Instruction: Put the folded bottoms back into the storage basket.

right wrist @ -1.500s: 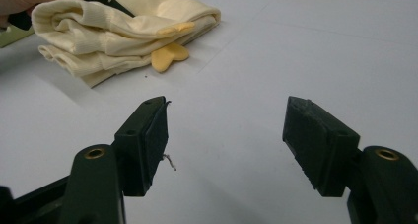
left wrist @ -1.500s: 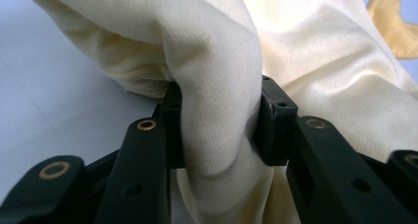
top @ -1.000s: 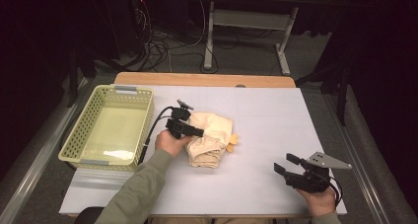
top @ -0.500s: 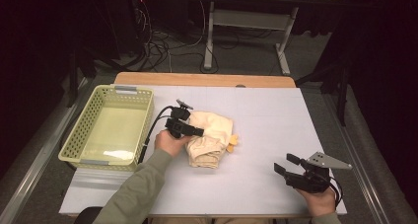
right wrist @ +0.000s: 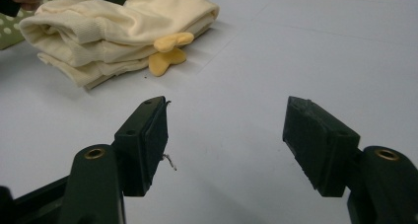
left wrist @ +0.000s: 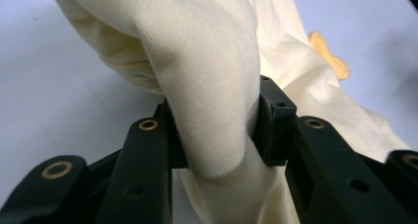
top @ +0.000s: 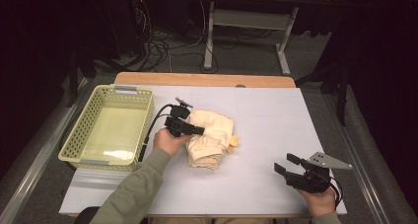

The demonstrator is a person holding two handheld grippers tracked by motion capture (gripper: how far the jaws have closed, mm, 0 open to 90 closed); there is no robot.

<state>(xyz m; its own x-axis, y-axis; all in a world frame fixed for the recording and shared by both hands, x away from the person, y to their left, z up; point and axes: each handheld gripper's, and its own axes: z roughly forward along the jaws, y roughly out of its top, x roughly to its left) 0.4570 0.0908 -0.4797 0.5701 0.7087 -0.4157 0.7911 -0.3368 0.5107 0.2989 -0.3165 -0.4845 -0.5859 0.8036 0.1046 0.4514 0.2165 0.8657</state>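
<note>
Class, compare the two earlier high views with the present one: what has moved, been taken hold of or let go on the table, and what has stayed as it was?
Nothing has visibly changed. The left tool stays clamped on a fold of the cream garment beside the yellow basket, and the right tool stays open above the bare table, holding nothing.

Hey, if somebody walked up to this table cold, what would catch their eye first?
Most likely the cream folded cloth near the middle of the white table, with the left gripper clamped on a thick fold of it. Next, the pale yellow-green basket at the table's left edge, nothing visible inside. The right gripper sits open near the front right corner, nothing between its jaws.
</note>
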